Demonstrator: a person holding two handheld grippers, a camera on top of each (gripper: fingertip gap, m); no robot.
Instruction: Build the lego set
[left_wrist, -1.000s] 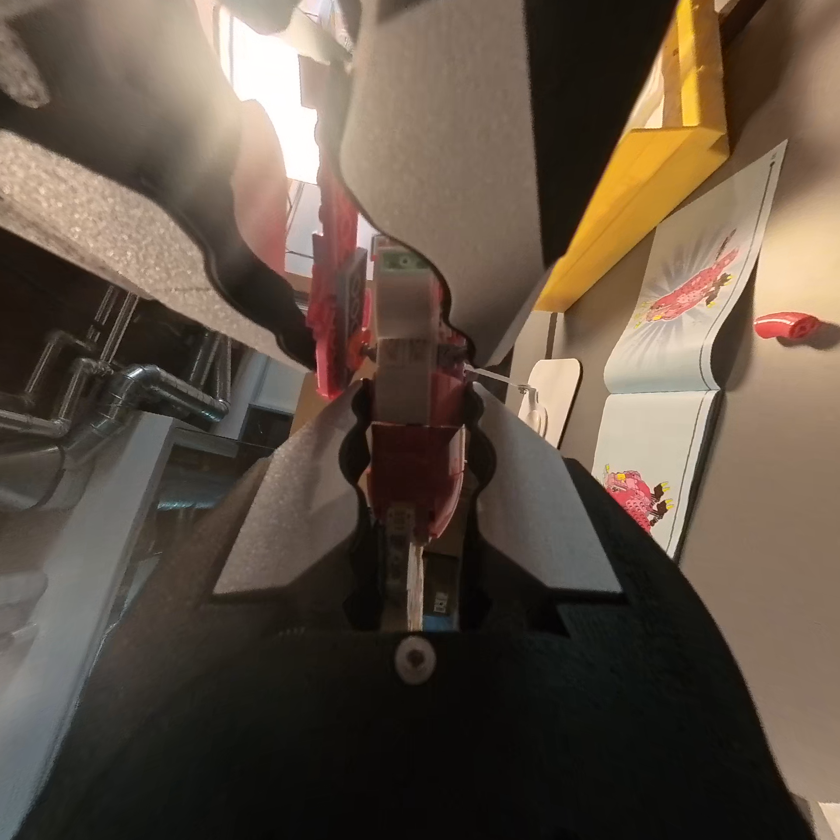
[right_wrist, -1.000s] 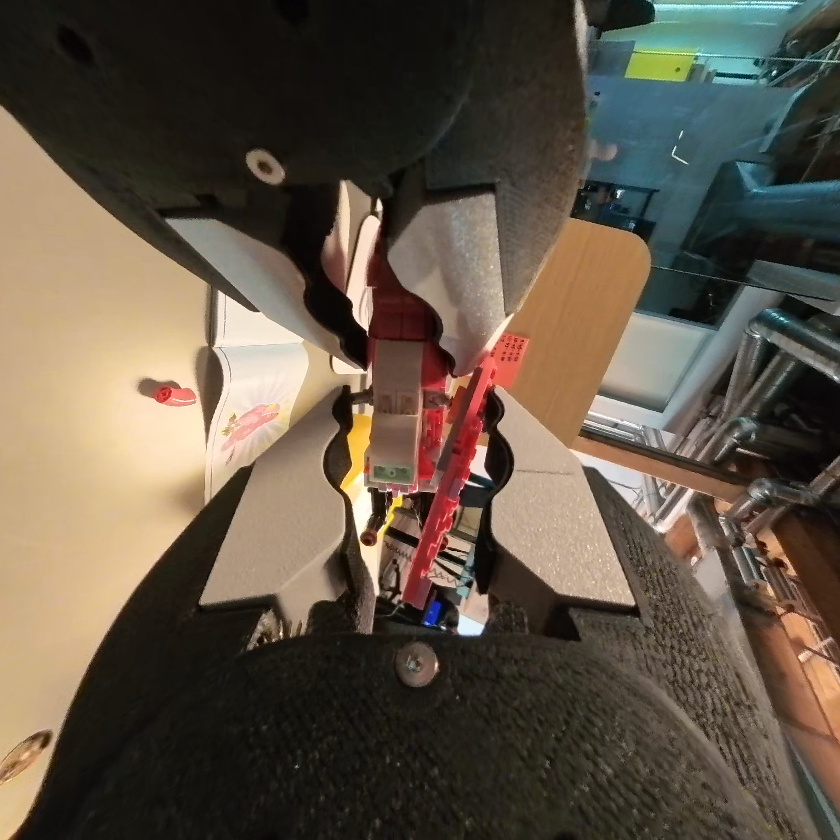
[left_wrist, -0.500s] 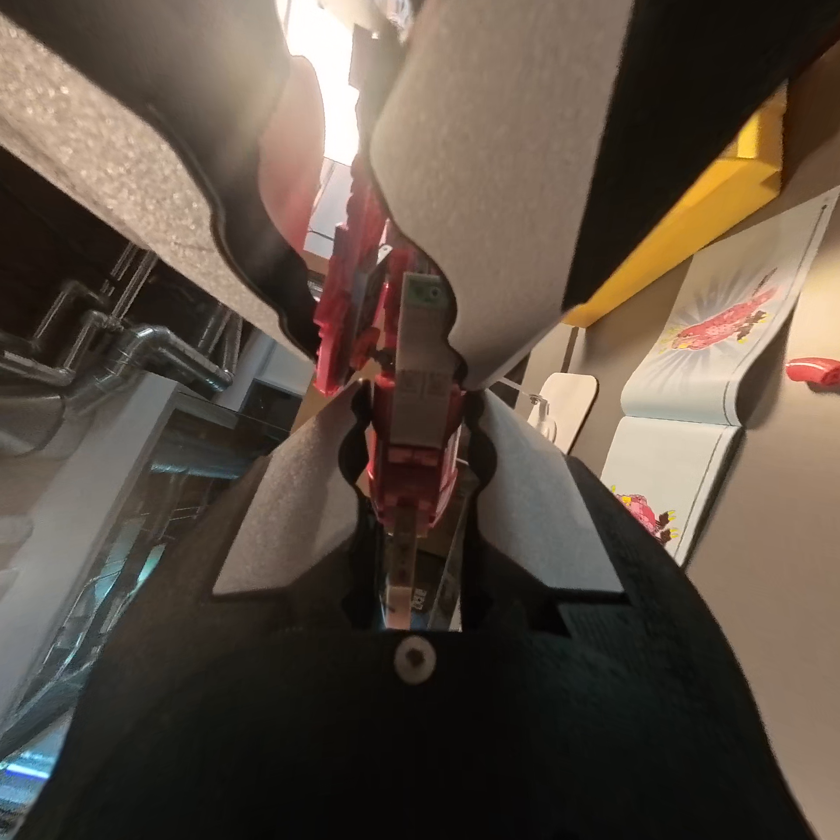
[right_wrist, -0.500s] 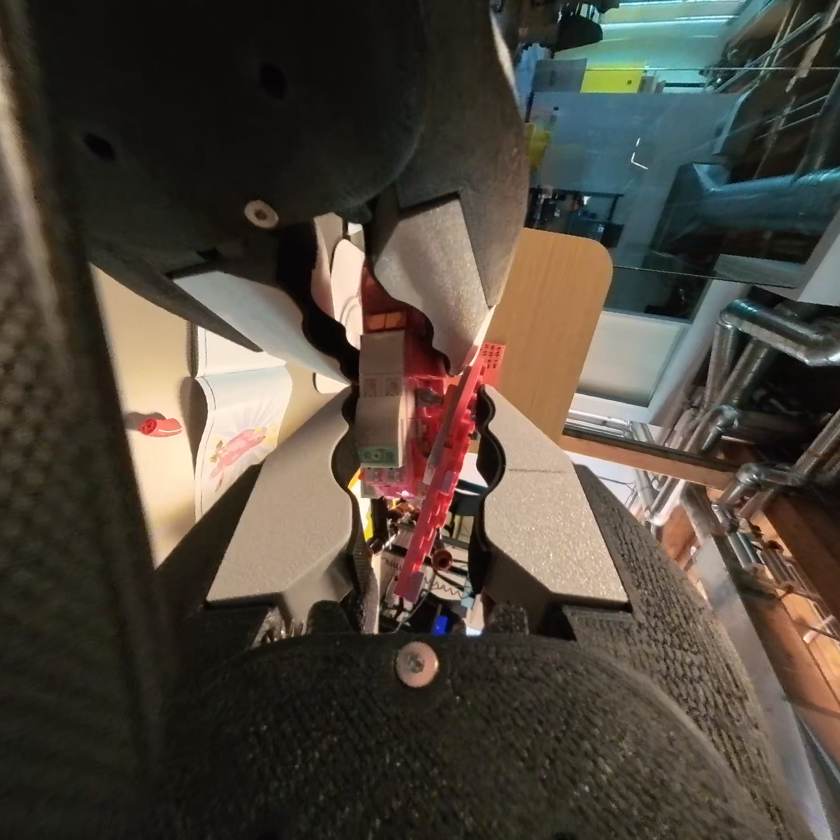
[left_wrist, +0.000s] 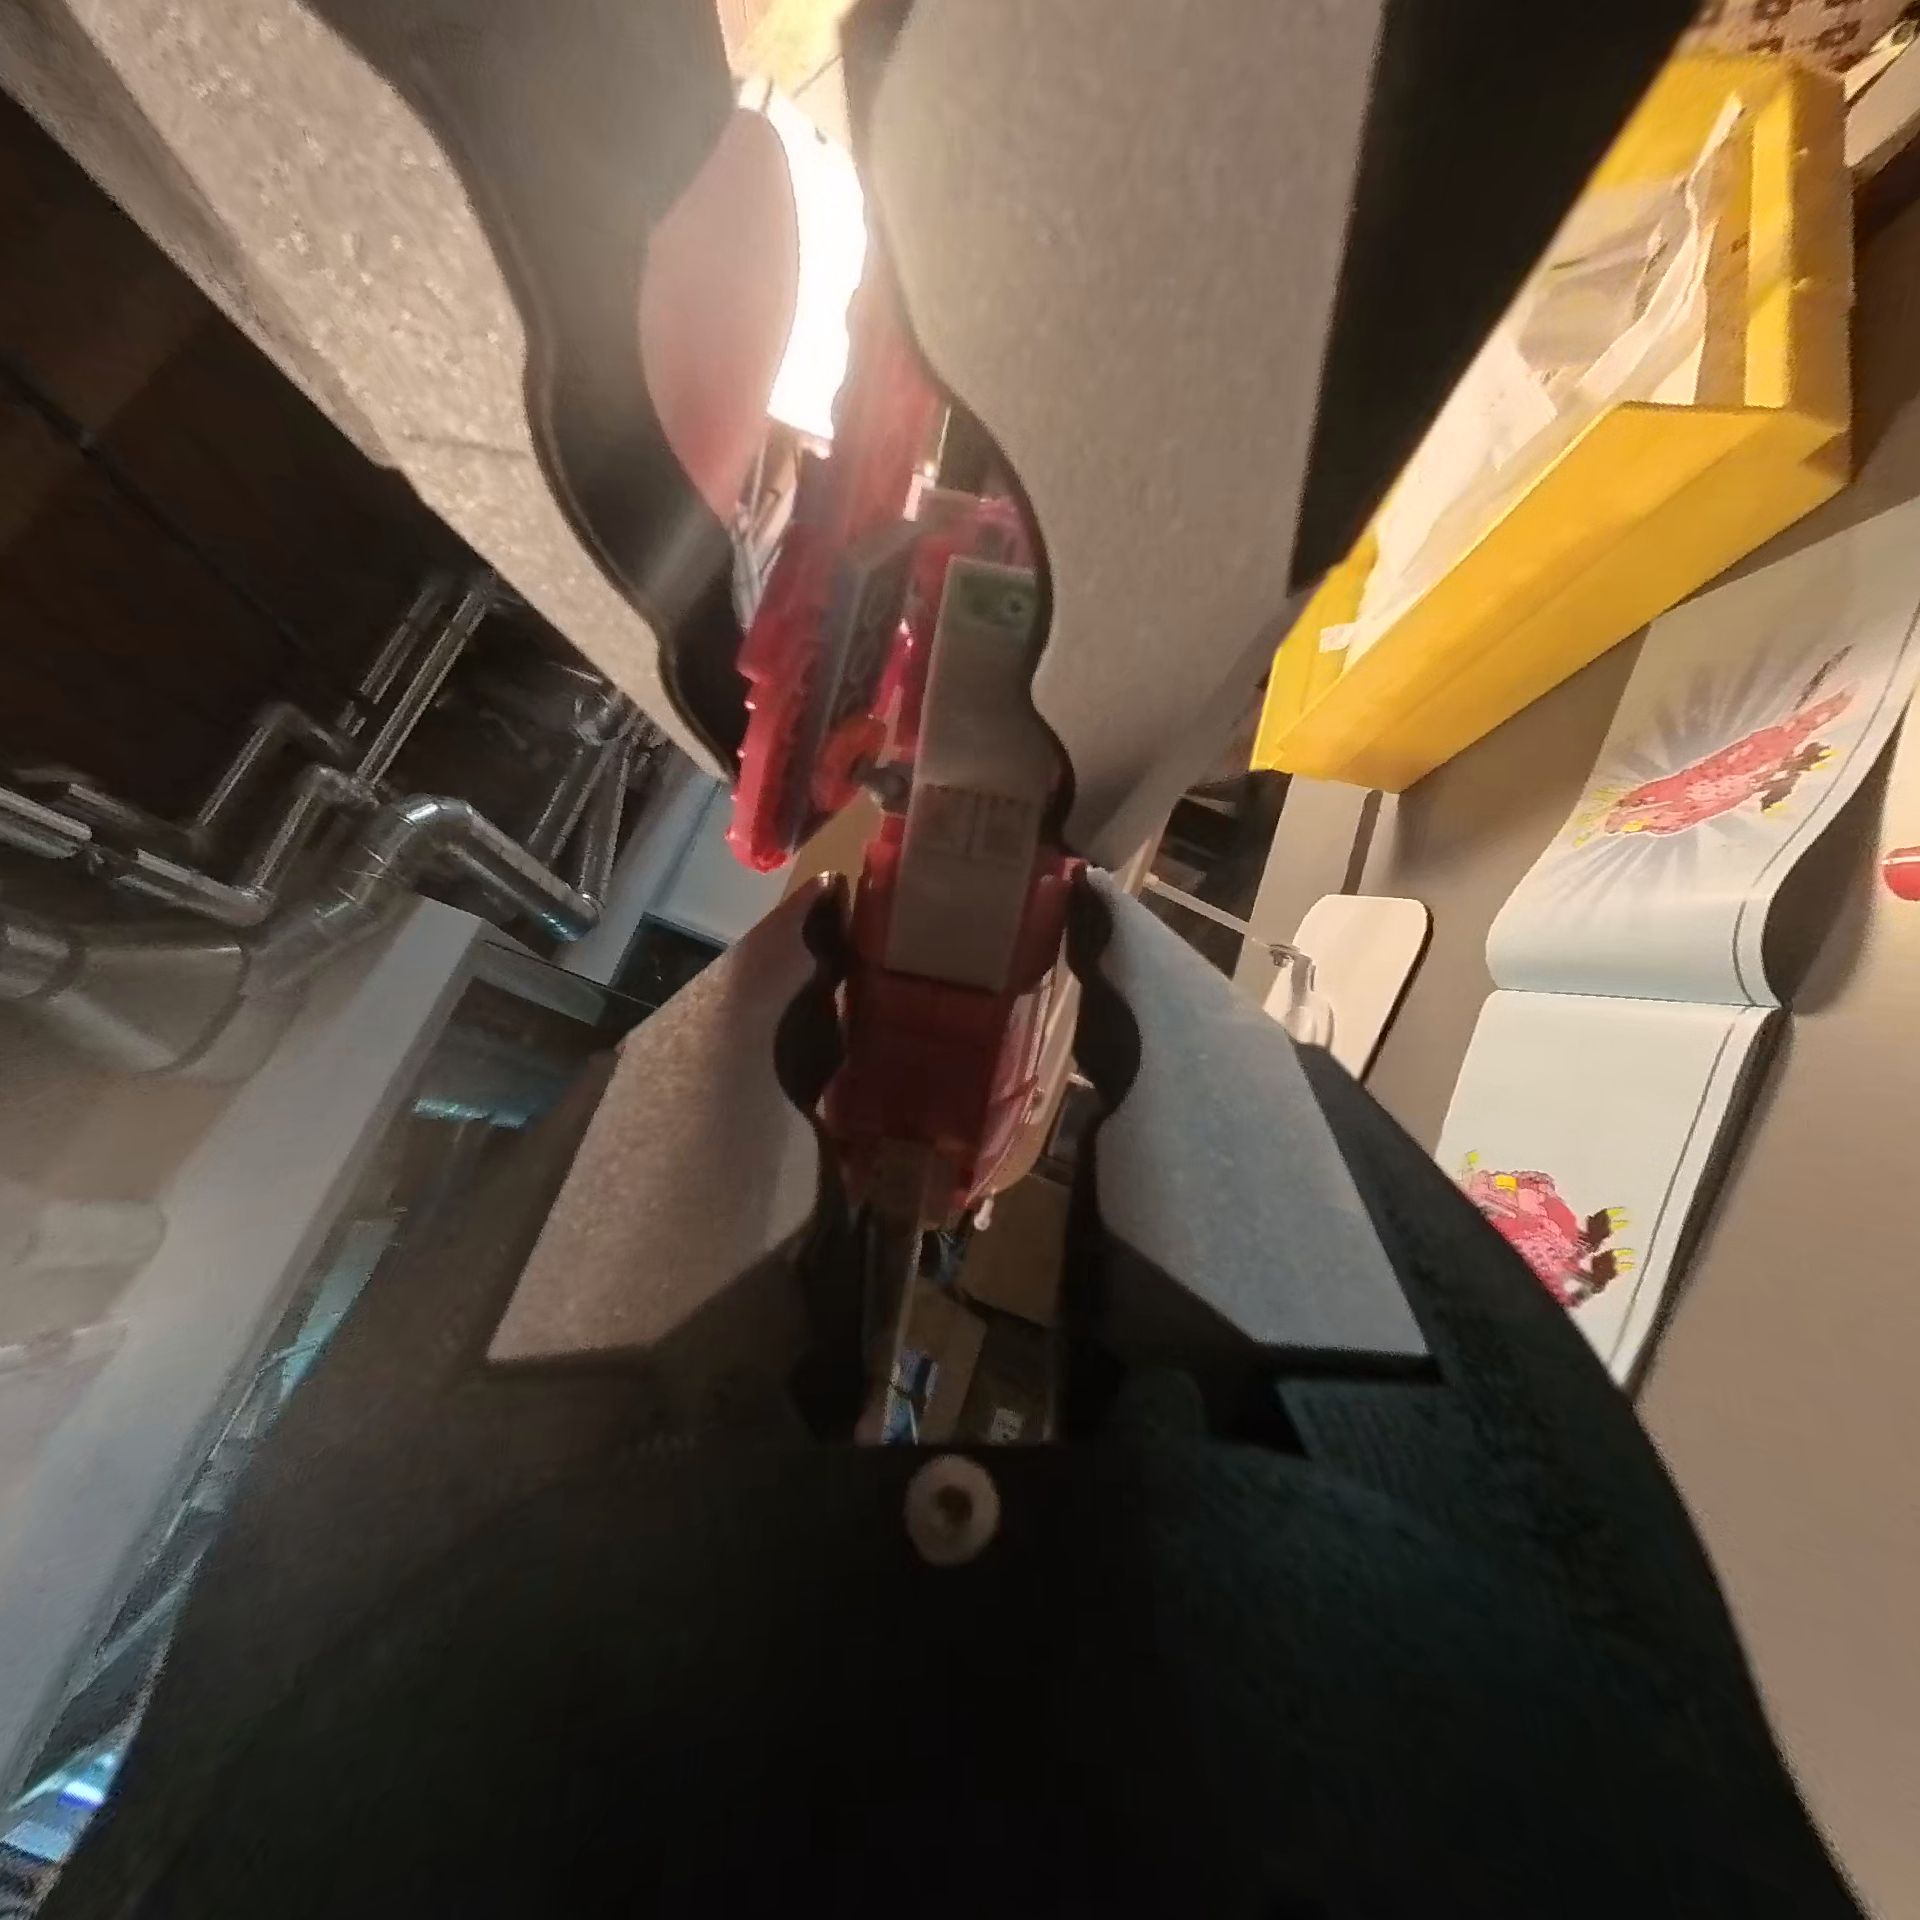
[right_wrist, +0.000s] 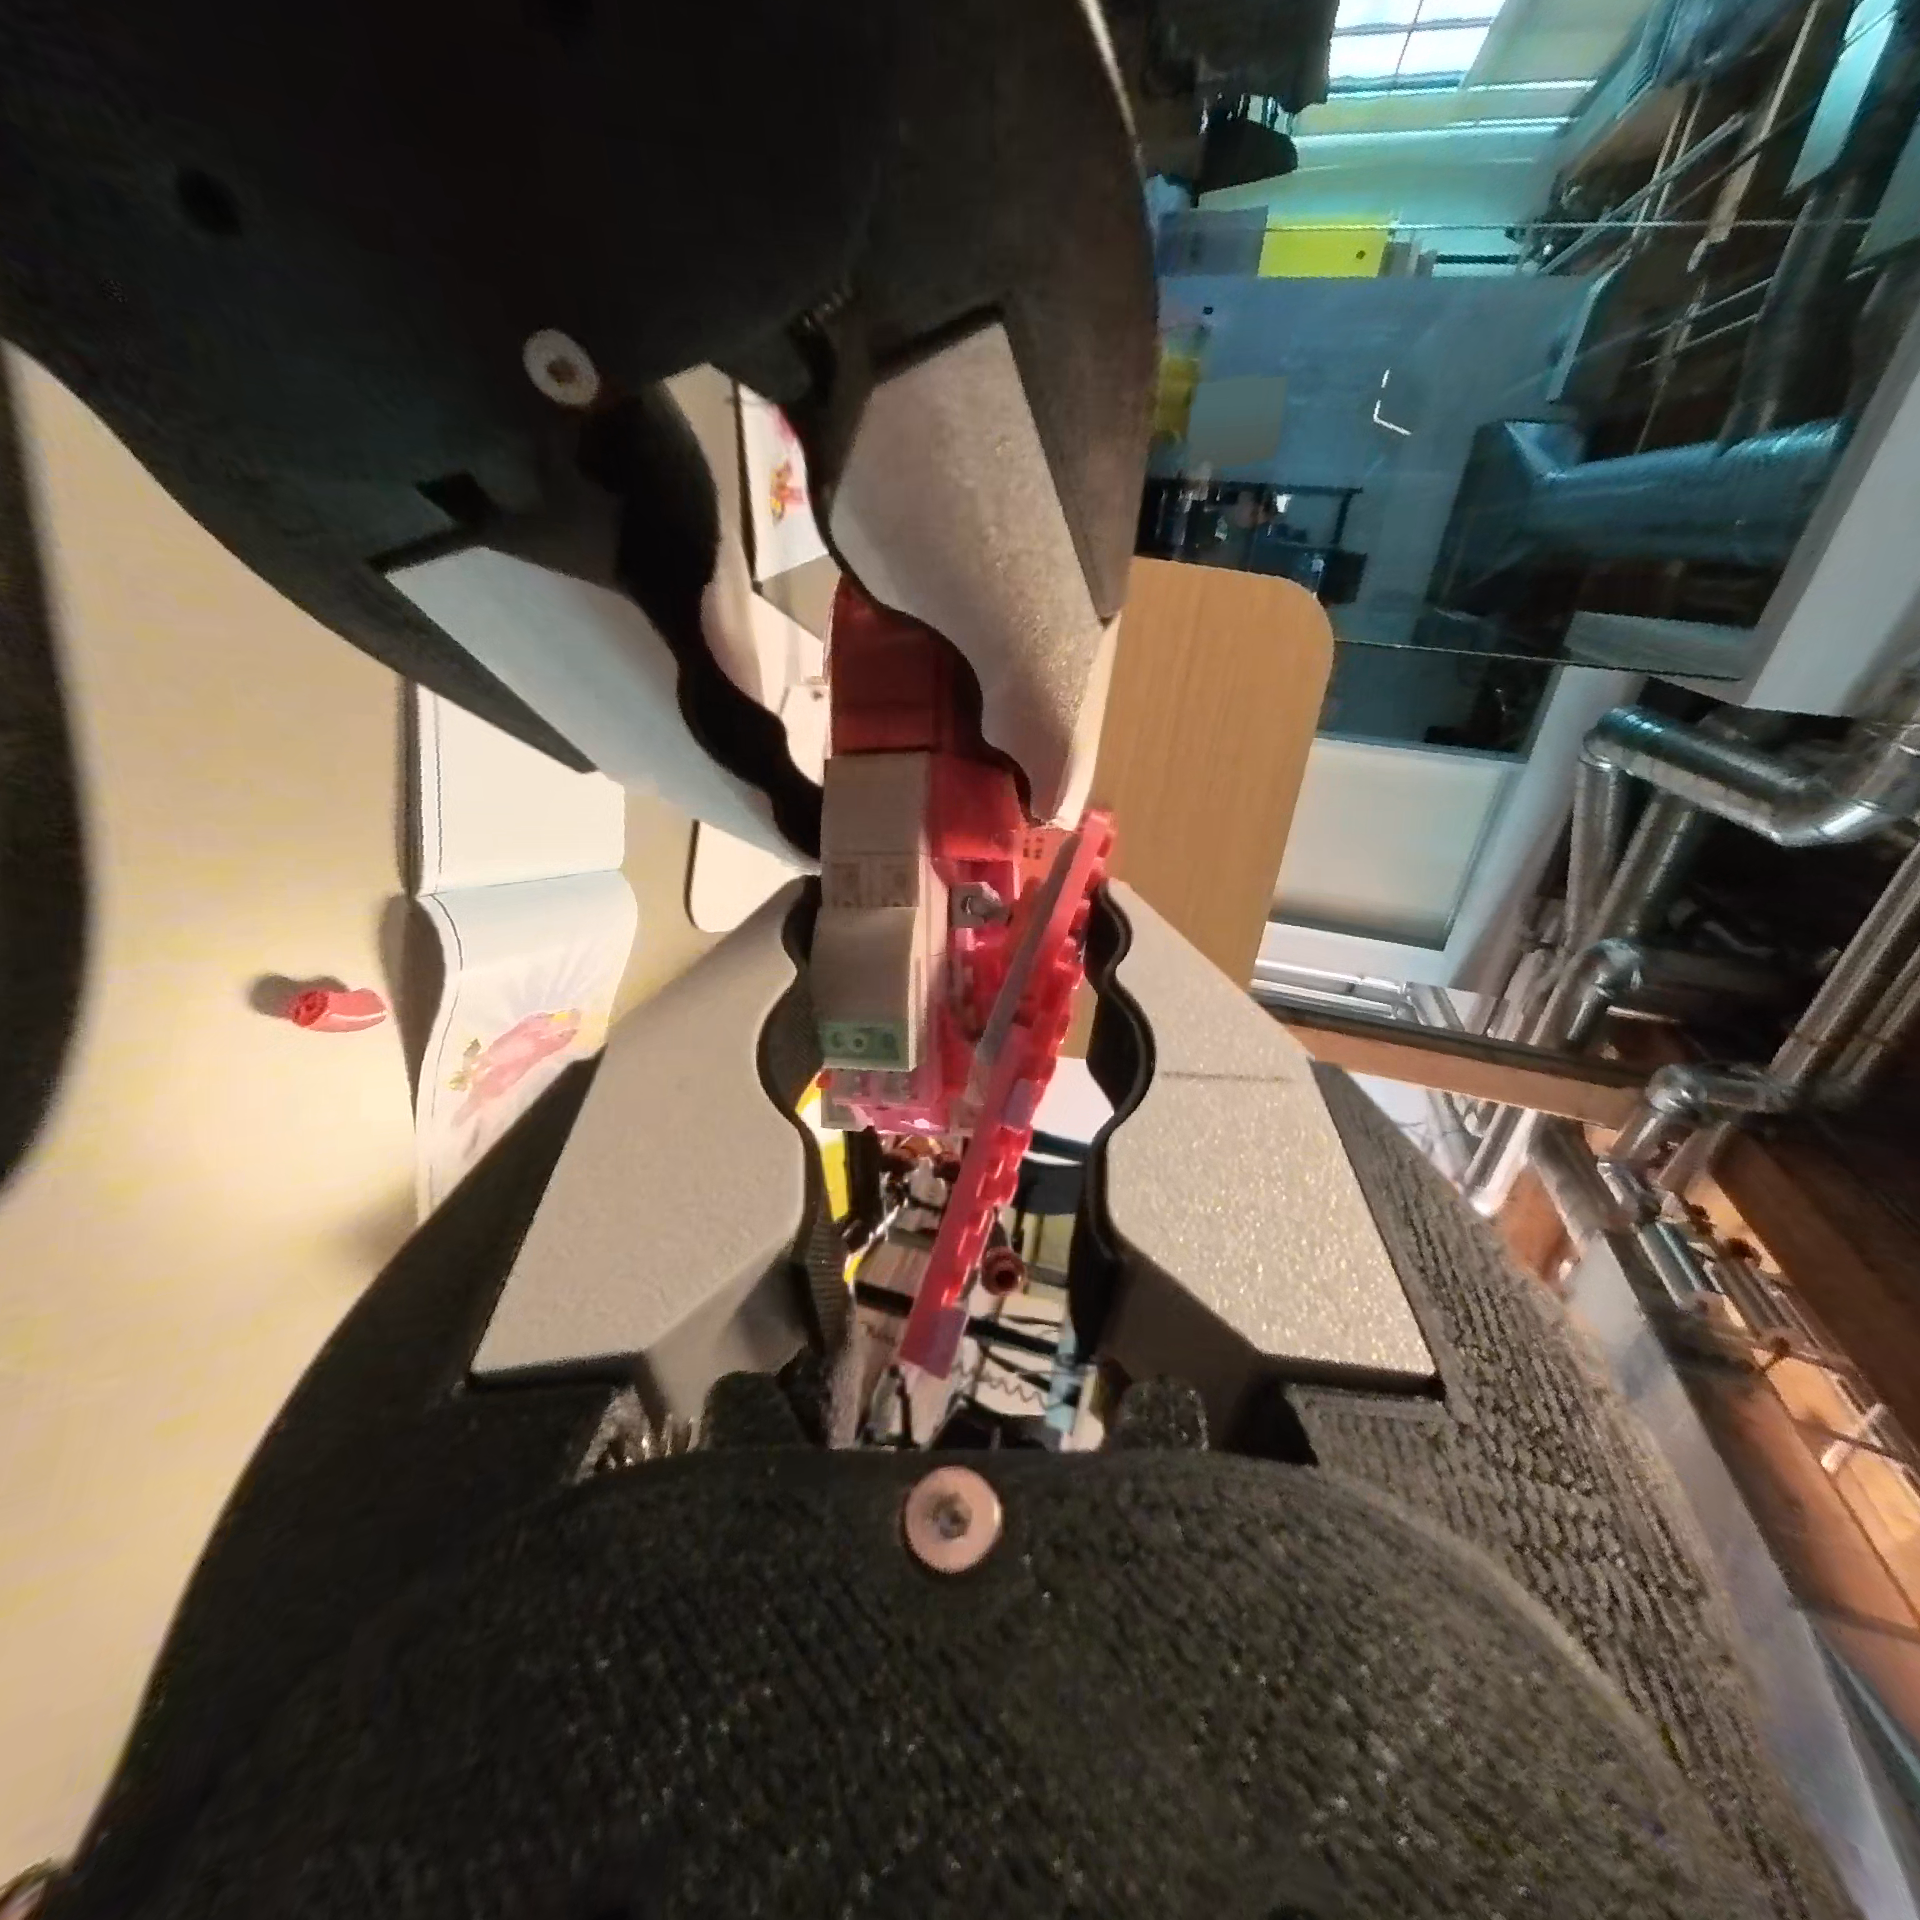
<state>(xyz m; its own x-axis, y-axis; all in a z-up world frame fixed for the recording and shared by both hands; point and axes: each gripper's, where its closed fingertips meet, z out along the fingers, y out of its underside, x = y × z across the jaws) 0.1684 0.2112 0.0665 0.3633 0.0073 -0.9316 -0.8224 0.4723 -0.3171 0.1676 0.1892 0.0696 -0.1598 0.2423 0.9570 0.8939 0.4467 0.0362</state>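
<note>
Both claws had tipped and crowded closer around the red brick toy, so the left claw squeezed its dark red end while the right claw pinched its other end, high above the open booklet.

no writing here can be made out. the open booklet lying on the table shows only coloured drawings of a pink-red creature. the grey block of the brick model carries a small printed square pattern, too small to tell whether it holds letters. a small label on the yellow box is blurred beyond reading.
</note>
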